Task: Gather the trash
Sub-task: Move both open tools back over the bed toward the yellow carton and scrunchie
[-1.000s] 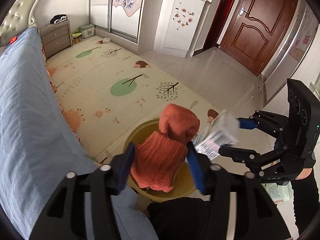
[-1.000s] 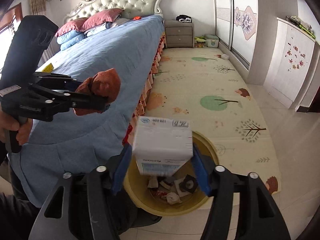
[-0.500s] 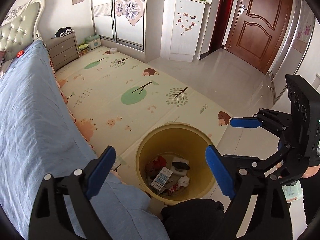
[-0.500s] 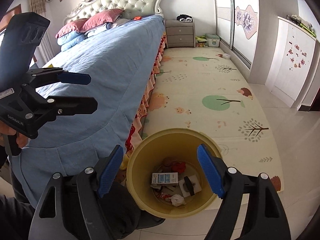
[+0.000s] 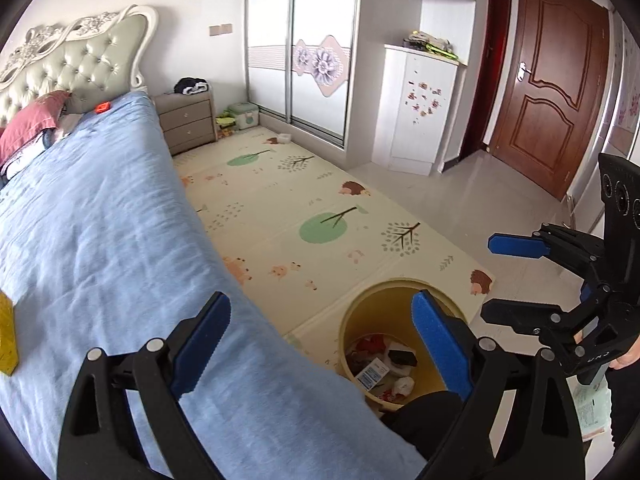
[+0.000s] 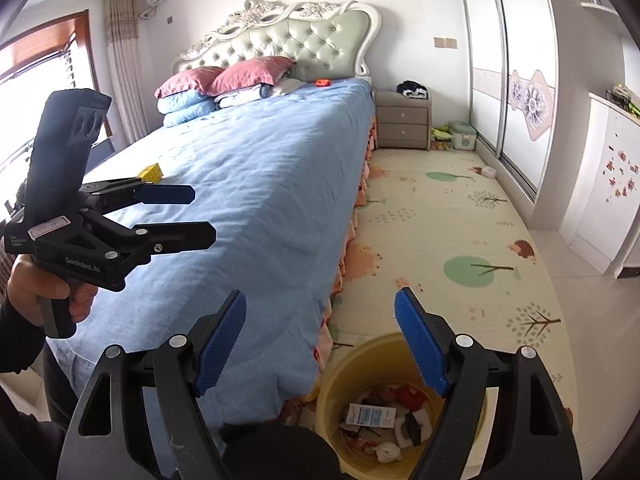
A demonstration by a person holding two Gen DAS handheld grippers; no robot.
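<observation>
- The left gripper [image 5: 320, 340], black with blue ribbed pads, fills the bottom of the left wrist view; its jaws stand wide apart and hold nothing.
- The right gripper [image 6: 320, 344], of the same build, sits at the bottom of the right wrist view, jaws also spread and empty.
- Just beyond both, low in each frame, stands the round yellow plastic bin [image 6: 344, 364], against the foot corner of the bed; it holds a white printed carton [image 6: 370, 416], red wrappers and crumpled paper.
- The wide bed under a blue quilted cover [image 6: 260, 184] runs up the left of the right wrist view towards the pillows.
- On it, at mid-left of that frame, lies a small yellow box-like item [image 6: 152, 172], likely the next trash. In the left wrist view its yellow edge [image 5: 8, 336] shows at the far left border.
- Judged from this, the item lies up and left of both jaws, well apart from them, with the left gripper on the nearer side. Its long axis is too small to tell.
- Farthest, a small red-orange object [image 6: 322, 82] rests by the pillows near the headboard.
</observation>
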